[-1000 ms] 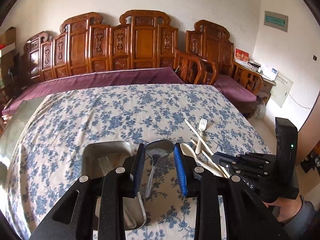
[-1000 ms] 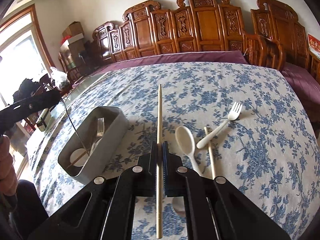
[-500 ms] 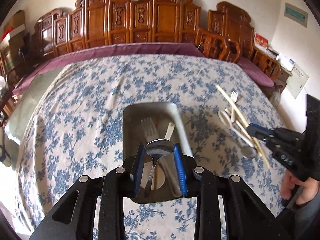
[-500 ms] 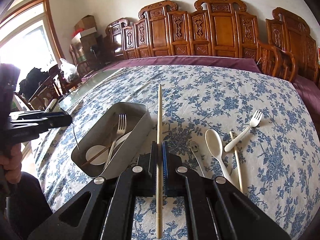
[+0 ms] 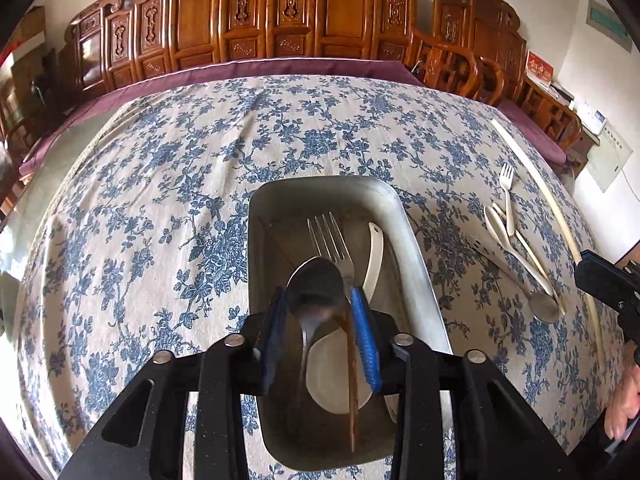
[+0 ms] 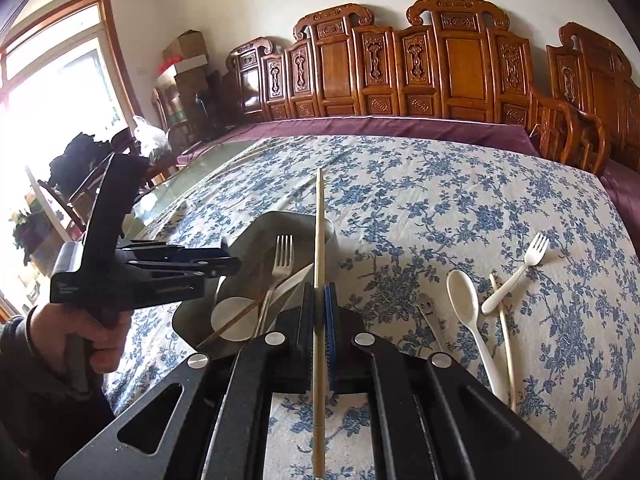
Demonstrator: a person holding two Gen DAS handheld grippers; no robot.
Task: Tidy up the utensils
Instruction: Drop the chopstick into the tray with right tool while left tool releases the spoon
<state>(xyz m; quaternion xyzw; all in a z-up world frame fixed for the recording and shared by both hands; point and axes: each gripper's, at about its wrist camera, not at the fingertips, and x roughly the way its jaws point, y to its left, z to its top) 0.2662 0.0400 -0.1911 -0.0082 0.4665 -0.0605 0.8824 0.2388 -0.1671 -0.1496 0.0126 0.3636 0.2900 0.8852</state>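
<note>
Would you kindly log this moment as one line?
left gripper: jaws just opening, metal spoon between them, over tray | right gripper: shut on chopstick | phase: dropping spoon

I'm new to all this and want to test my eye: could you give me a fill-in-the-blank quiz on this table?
The right claw is shut on a pale ___.
The metal fork lies inside the metal ___.
The white plastic fork lies on the flowered ___.
Missing words: chopstick; tray; tablecloth.
</note>
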